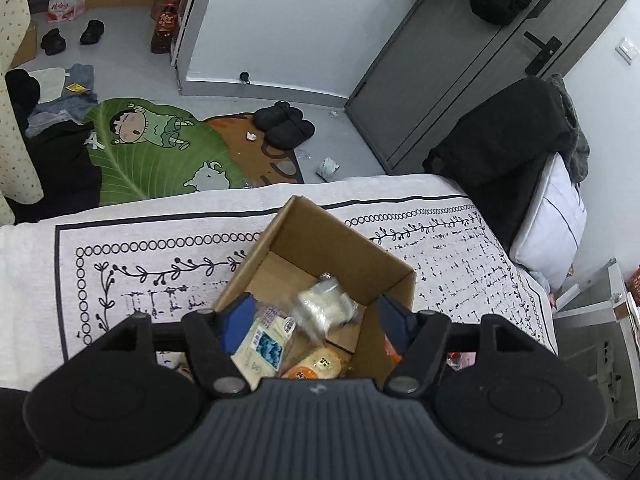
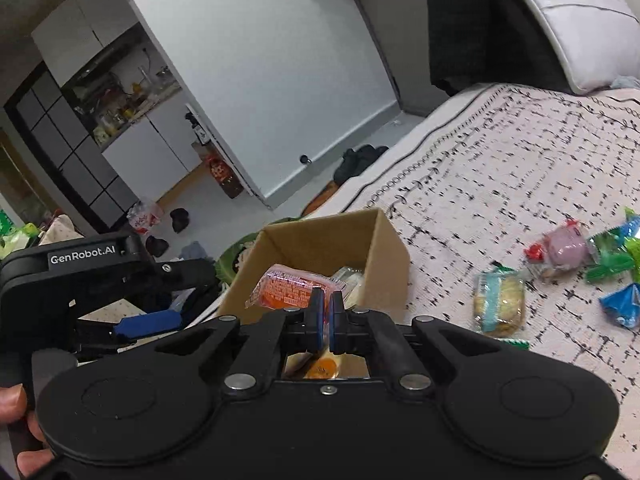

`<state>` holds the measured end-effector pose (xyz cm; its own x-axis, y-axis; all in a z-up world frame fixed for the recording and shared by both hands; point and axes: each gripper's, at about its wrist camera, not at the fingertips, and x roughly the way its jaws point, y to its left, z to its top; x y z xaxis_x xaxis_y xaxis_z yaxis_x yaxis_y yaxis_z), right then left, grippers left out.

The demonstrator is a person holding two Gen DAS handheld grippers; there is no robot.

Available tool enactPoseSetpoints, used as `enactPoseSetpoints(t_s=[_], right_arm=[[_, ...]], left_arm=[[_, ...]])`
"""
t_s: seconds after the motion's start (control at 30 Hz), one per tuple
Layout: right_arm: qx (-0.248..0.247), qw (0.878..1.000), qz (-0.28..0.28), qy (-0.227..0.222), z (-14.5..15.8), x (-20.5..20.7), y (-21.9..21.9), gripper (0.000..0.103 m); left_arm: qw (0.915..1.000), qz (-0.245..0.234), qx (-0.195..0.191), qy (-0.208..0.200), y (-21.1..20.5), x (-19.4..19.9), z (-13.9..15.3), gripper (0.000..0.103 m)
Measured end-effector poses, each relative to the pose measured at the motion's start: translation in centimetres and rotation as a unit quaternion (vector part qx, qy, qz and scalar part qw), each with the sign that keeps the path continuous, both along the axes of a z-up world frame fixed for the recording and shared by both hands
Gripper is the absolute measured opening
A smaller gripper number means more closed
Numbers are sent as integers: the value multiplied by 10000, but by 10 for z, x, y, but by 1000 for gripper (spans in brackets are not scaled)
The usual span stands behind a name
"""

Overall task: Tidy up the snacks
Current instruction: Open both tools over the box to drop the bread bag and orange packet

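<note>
Right gripper over the snack box

The right gripper (image 2: 326, 316), fingers (image 2: 316, 314) nearly together, hangs above the cardboard box (image 2: 384, 272) holding an orange packet (image 2: 288, 290); loose snacks (image 2: 500, 306) lie on the bed (image 2: 500, 160) nearby.

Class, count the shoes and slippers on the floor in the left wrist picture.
4: two black shoes far left, near bottled water; two black slippers side by side at the rug's edge. More may be hidden.

Black slippers (image 1: 285, 125) lie beside a cartoon rug (image 1: 160, 148).
</note>
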<state>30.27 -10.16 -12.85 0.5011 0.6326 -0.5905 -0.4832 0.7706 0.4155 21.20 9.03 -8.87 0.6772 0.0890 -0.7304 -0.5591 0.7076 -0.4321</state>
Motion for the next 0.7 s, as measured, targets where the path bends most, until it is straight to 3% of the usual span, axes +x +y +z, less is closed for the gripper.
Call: enactPoseSetpoints(t_s=[0.03, 0.17, 0.37, 0.7], right_arm=[[29, 10000, 31, -56, 1, -1, 1, 11], [-20, 9997, 31, -261, 9, -6, 1, 21], [-139, 9996, -175, -176, 10, -7, -12, 37], [-414, 9973, -564, -212, 20, -10, -43, 61]], left_arm=[[10000, 1, -2, 12, 1, -1, 1, 68], [9999, 41, 18, 100, 2, -5, 3, 77], [9996, -172, 18, 234, -6, -10, 5, 85], [9978, -533, 214, 333, -36, -8, 5, 88]])
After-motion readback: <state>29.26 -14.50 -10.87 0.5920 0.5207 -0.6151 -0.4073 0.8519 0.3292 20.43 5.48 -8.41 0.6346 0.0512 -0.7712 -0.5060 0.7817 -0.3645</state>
